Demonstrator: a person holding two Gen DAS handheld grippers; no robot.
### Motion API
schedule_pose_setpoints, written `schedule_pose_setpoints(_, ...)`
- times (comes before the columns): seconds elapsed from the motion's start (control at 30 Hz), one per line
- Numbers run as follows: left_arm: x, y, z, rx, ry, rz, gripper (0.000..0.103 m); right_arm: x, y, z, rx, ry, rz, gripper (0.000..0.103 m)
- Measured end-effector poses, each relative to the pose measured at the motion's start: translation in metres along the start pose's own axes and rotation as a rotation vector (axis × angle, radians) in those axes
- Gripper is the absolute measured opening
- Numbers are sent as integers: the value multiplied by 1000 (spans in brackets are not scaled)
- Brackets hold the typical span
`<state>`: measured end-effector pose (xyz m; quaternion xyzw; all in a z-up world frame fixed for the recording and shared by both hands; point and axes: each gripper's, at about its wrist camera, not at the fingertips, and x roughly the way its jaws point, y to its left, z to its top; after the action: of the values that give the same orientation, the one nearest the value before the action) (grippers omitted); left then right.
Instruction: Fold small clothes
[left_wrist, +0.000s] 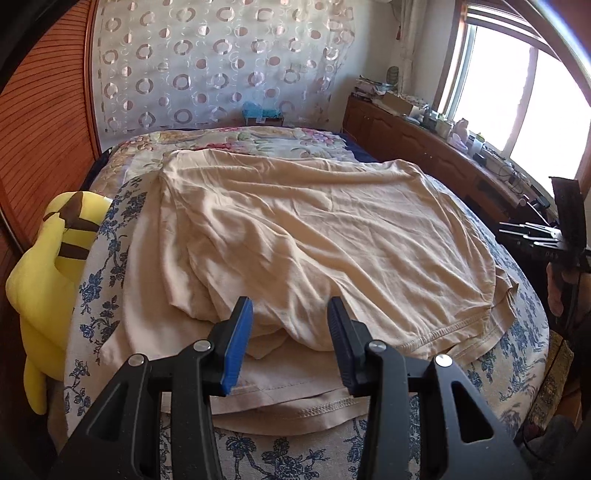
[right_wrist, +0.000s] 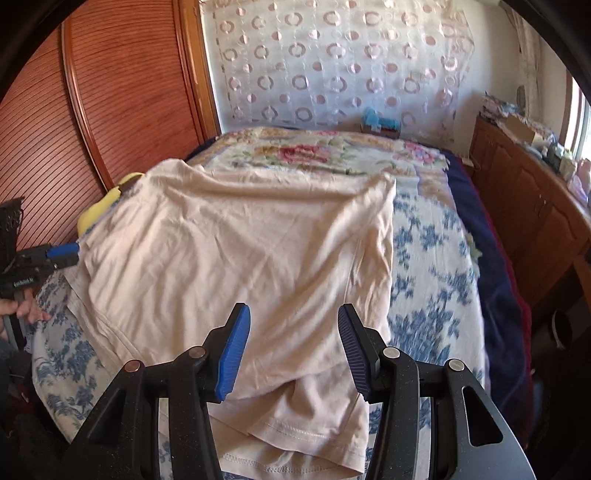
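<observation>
A beige garment (left_wrist: 303, 236) lies spread and wrinkled over the bed, one side folded over itself, its stitched hem nearest me. My left gripper (left_wrist: 290, 314) hovers over the near hem, jaws apart with nothing between the blue pads. In the right wrist view the same garment (right_wrist: 236, 251) fills the middle, and my right gripper (right_wrist: 293, 321) hangs above its near right corner, jaws apart and empty. The right gripper also shows at the far right edge of the left wrist view (left_wrist: 546, 240); the left gripper's blue tips (right_wrist: 62, 254) show at the left edge of the right view.
The bed carries a blue-and-white floral cover (right_wrist: 428, 266) and a flowered quilt (left_wrist: 236, 142) further back. A yellow plush toy (left_wrist: 48, 273) lies along the left edge. A cluttered wooden cabinet (left_wrist: 413, 136) runs beneath the window on the right. A wooden slatted door (right_wrist: 122, 110) stands at the left.
</observation>
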<state>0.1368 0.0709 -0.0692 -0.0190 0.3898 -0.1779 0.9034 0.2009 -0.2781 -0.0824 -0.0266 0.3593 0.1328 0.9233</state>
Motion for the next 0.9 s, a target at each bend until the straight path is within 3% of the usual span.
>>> schedule_pose_setpoints(0.1, -5, 2, -4, -1, 5, -12, 43, 10, -4, -6, 21, 26, -11, 51)
schedule_pose_setpoints(0.2, -11, 3, -9, 28, -24, 45, 43, 14, -10, -14, 39, 36, -23, 51)
schedule_pose_setpoints(0.6, -11, 60, 5, -68, -53, 230, 43, 17, -13, -33, 49, 37, -59, 52)
schedule_pose_setpoints(0.77, 3, 79, 10, -91, -20, 251, 43, 24, -10, -31, 37, 31, -58, 67)
schedule_pose_setpoints(0.9, 18, 85, 13, -104, 12, 240, 43, 28, -5, -26, 22, 26, -50, 69)
